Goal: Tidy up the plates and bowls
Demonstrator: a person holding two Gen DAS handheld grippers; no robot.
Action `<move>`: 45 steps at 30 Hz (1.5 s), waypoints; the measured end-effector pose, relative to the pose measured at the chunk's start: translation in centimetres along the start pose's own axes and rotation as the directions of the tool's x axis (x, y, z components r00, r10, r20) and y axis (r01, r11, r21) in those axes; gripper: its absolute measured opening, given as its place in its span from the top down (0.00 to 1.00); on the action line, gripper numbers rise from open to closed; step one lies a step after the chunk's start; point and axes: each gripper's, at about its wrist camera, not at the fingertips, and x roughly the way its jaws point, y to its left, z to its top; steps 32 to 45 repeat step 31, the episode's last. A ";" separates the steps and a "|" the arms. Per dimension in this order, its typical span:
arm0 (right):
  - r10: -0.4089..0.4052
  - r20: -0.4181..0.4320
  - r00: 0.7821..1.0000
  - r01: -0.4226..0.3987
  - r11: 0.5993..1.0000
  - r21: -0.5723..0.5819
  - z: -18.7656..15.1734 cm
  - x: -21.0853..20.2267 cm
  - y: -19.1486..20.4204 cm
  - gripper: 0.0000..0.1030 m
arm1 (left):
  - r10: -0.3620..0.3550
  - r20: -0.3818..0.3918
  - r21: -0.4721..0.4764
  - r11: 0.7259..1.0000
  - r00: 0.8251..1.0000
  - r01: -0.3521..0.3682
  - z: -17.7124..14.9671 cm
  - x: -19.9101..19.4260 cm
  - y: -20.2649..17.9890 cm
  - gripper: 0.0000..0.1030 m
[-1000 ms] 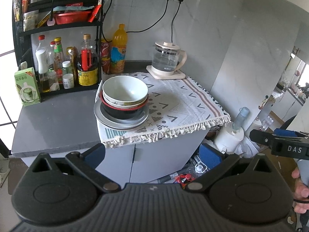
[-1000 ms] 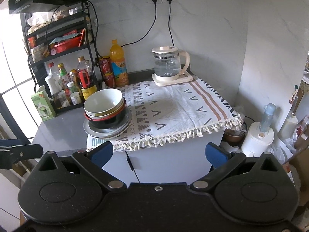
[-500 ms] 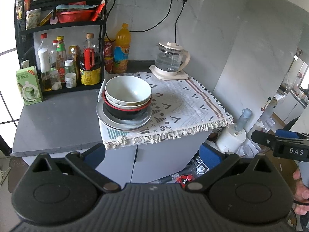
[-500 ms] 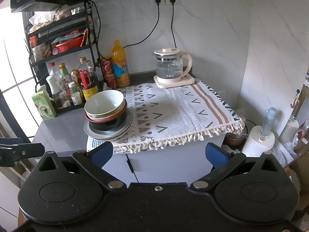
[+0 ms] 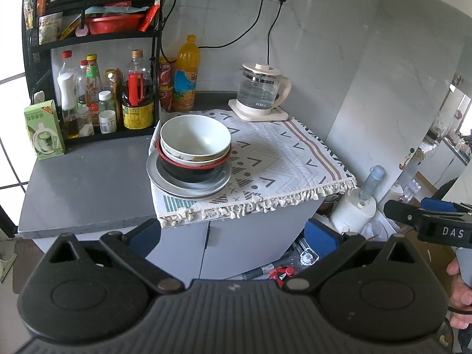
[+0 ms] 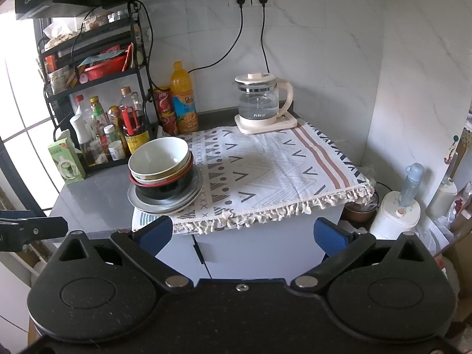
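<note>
Presently, in the left wrist view, the left gripper (image 5: pixel 233 233) sits at the lower middle of the frame with its blue pads wide apart and nothing between them, held back from the counter edge. The stack of bowls (image 5: pixel 194 152) stands left of centre: a white bowl (image 5: pixel 195 135) nested in a second pale bowl, that in a black bowl with a red rim (image 5: pixel 191 168), all on grey plates (image 5: pixel 165 181). The stack rests on the left end of the patterned cloth (image 5: pixel 280 159). Nesting by size keeps it steady; such a pile fits either crockery already gathered or crockery awaiting sorting. This view alone shows the right gripper (image 5: pixel 427 221) from the side at the right edge, and a hand (image 5: pixel 458 289) beneath it; whether that gripper is parted cannot be told here.

In the right wrist view, the right gripper (image 6: pixel 242 233) at lower middle is plainly spread and empty. The stack appears at centre left, and its side profile shows more than one plate beneath the bowls. The kettle (image 6: pixel 259 103) stands at the cloth's far end, well apart from the stack. The left gripper shows only as a dark edge at the lower left.
</note>
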 end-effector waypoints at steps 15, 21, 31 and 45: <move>0.009 0.005 1.000 -0.009 1.000 -0.021 -0.1 -0.2 0.1 0.00 | 0.001 0.000 0.000 1.000 1.000 -0.001 -0.1 -0.1 -0.1 0.00; 0.009 0.004 1.000 -0.009 1.000 -0.017 -0.1 -0.2 0.1 0.00 | 0.000 -0.004 0.003 1.000 1.000 0.000 -0.2 0.0 -0.1 0.00; 0.009 -0.004 1.000 -0.009 1.000 -0.016 -0.4 0.2 -0.7 0.00 | -0.005 -0.010 0.007 1.000 1.000 0.005 0.0 0.7 -1.2 0.00; 0.009 -0.004 1.000 -0.009 1.000 -0.016 -0.4 0.2 -0.7 0.00 | -0.005 -0.010 0.007 1.000 1.000 0.005 0.0 0.7 -1.2 0.00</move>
